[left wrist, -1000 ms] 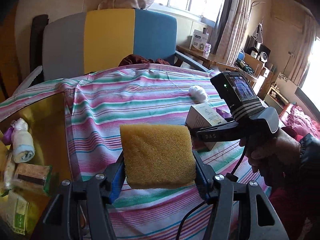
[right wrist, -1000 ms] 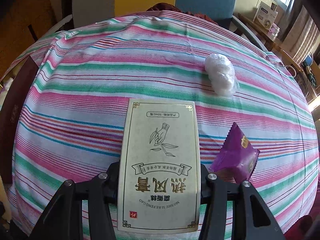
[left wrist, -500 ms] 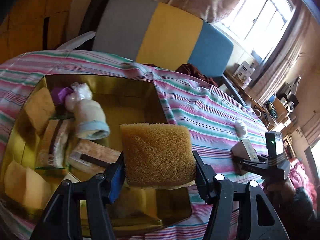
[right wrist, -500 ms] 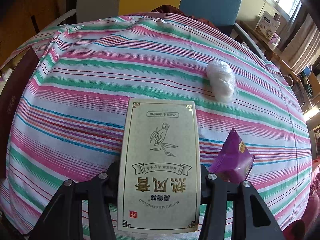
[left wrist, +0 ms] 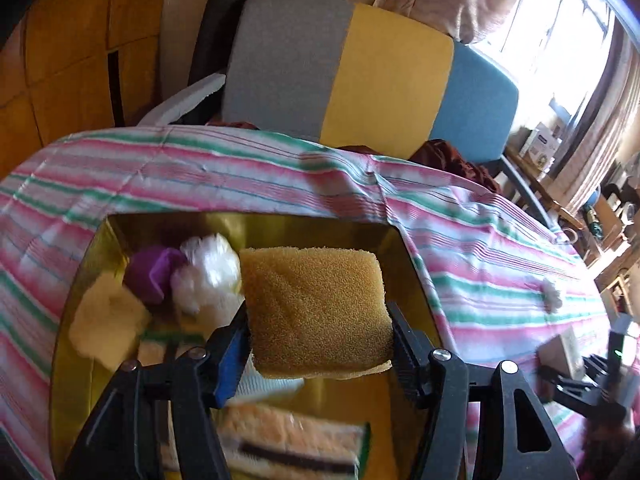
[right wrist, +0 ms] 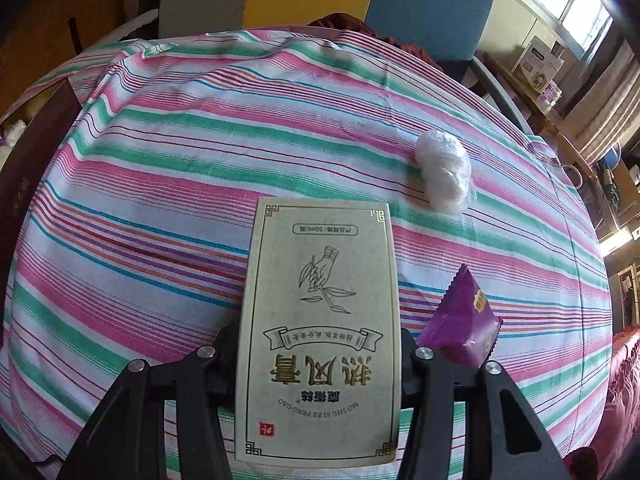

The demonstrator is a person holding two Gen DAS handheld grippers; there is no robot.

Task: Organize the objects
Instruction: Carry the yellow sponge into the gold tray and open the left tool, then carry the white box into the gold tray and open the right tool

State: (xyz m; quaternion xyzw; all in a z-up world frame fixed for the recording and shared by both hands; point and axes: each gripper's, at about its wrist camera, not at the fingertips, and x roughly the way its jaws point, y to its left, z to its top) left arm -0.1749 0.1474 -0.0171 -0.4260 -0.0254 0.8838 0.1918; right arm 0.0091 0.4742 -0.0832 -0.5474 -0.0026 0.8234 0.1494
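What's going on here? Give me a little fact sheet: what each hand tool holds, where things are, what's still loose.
left gripper: fingers on a yellow sponge, jaws just eased wider, held over the gold box
right gripper: shut on a cream carton
box contents: sponges, purple packet, white bundle
loose on striped cloth: white wad, purple sachet

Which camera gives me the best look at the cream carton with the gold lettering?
The right wrist view: the cream carton fills the centre, held between the right hand-held gripper fingers, print legible. The left wrist view shows it only small and blurred at the far right edge.
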